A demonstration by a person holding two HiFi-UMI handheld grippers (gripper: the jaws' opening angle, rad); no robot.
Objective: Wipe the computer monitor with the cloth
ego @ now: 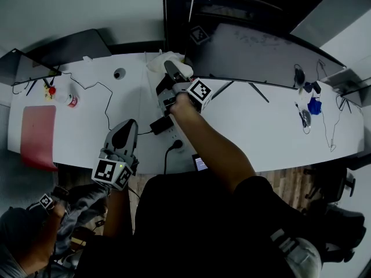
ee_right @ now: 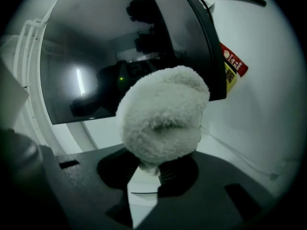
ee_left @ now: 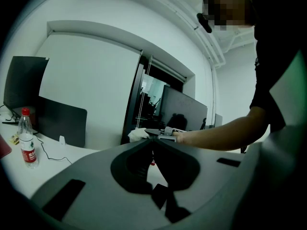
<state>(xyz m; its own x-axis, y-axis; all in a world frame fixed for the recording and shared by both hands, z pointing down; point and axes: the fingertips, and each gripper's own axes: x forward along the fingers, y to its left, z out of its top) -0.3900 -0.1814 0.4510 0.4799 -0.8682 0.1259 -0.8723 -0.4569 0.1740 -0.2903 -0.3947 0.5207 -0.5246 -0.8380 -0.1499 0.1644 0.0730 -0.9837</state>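
Note:
The dark monitor [ego: 249, 54] stands at the back of the white desk [ego: 261, 132]. Its screen [ee_right: 115, 51] fills the upper left of the right gripper view and it also shows as a dark panel [ee_left: 184, 110] in the left gripper view. My right gripper [ego: 172, 71] [ee_right: 156, 163] is shut on a fluffy white cloth [ego: 165, 59] [ee_right: 160, 116] [ee_left: 138, 134], held at the monitor's left end. I cannot tell whether the cloth touches the screen. My left gripper [ego: 123, 127] [ee_left: 152, 141] hovers over the desk's front edge, shut and empty.
A water bottle [ego: 68, 99] [ee_left: 29, 140] stands at the left of the desk, with a thin cable [ego: 104, 106] beside it. Black plugs [ego: 161, 124] lie under my right arm. A red panel [ego: 37, 135] sits far left, a blue object [ego: 314, 106] far right. Another person [ego: 35, 236] is at lower left.

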